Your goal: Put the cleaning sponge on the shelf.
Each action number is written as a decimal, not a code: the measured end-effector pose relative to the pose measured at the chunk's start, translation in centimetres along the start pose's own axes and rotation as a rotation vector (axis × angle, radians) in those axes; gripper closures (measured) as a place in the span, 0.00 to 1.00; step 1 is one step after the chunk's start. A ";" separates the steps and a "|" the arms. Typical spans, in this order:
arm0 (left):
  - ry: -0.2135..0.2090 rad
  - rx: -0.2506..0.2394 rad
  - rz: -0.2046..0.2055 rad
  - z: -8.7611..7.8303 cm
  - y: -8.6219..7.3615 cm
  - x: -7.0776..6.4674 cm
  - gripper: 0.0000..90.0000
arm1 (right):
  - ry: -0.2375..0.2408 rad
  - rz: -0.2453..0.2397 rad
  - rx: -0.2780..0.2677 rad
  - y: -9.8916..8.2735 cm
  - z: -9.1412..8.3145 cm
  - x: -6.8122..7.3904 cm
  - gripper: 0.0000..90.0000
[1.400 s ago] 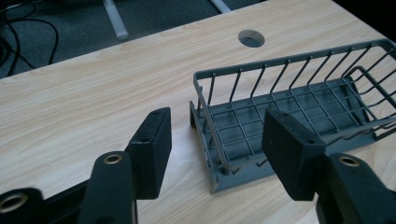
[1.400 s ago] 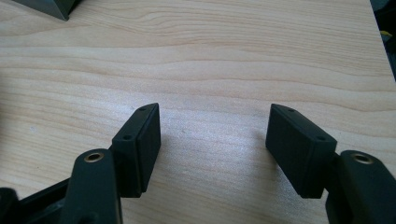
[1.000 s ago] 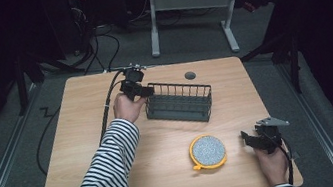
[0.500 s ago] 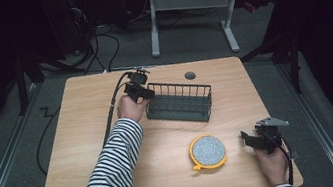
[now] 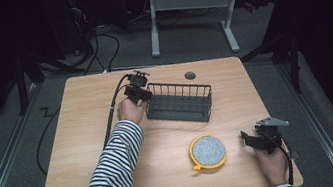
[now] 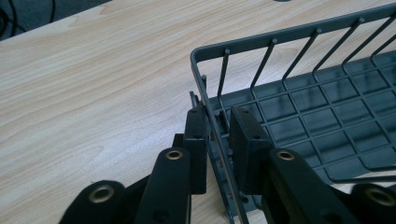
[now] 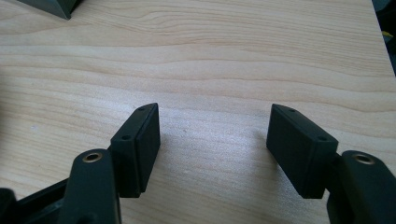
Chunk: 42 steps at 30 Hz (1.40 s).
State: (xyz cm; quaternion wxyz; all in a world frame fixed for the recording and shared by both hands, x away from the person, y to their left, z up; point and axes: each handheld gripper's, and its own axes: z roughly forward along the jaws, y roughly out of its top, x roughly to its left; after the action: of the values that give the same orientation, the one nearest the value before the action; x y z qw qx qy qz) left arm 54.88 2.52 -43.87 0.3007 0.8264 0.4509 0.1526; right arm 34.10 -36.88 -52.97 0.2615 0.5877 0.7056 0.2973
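Hands apart on the wooden worktop (image 5: 87, 151): your left tool (image 5: 140, 93) pinches the end wall of the dark wire basket (image 5: 181, 102), which sits toward the far middle; one jaw is outside the wire, one inside, nearly closed on it; your right tool (image 5: 252, 139) rests near the front right, jaws wide and empty, just beside the yellow-rimmed round pad (image 5: 207, 151); the basket looks light and rigid, its thin wires likely slippery, so the thicker top rim near a corner seems your surest hold.
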 end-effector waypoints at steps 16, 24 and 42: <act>0.004 -0.001 0.033 -0.7 -0.8 -0.6 0.88 | 0.004 -0.006 0.000 0.0 0.0 0.0 0.39; -0.006 -0.009 0.028 -1.5 -1.9 -0.7 0.88 | 0.007 -0.007 0.000 0.0 0.0 0.0 0.39; -0.018 -0.030 0.016 -2.8 -3.5 -1.0 0.84 | 0.006 -0.006 0.000 0.0 0.0 0.1 0.39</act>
State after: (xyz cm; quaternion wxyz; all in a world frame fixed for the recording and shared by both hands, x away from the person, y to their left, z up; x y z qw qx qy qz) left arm 50.57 4.09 -43.94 0.3156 0.8267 0.4394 0.1544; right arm 34.07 -36.82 -52.96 0.2600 0.5845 0.7084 0.2982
